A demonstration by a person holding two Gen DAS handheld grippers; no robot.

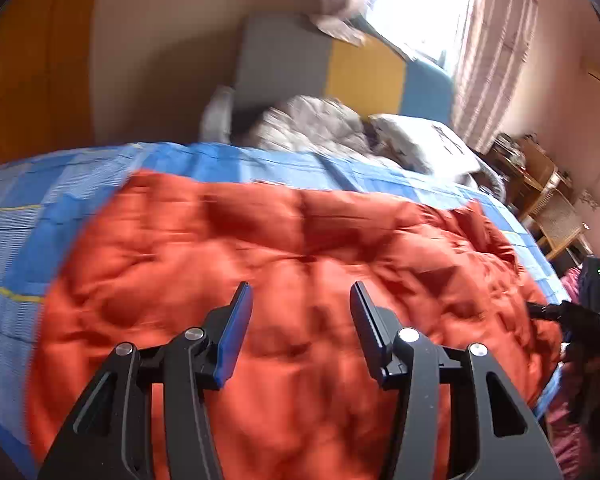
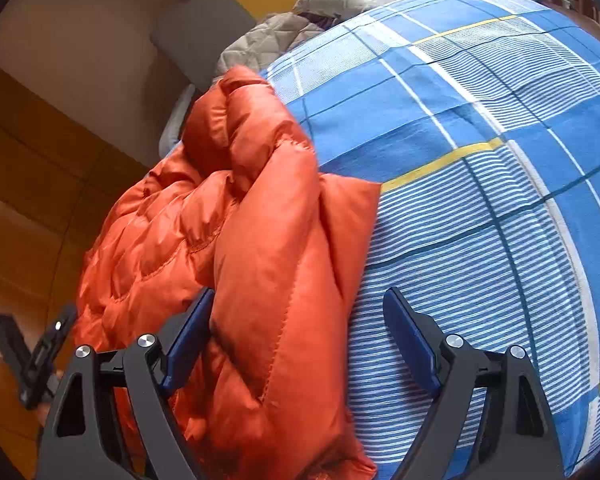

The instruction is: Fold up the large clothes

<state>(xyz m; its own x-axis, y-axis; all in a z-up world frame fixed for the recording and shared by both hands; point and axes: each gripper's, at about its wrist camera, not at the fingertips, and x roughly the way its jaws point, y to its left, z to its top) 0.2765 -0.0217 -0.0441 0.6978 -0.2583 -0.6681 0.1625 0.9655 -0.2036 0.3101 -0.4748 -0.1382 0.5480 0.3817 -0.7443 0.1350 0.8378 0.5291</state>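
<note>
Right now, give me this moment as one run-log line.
orange quilted puffer jacket: lying on blue plaid bedsheet | left gripper: open, above jacket | right gripper: open, jacket edge between fingers

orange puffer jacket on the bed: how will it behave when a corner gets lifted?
The jacket is probably floppy: it lies in soft folds and bulges on the checked bedsheet, so a lifted corner would likely drag the rest. Quilted, puffy panels suggest it is light for its bulk. The shiny shell may slip between the fingers.
</note>
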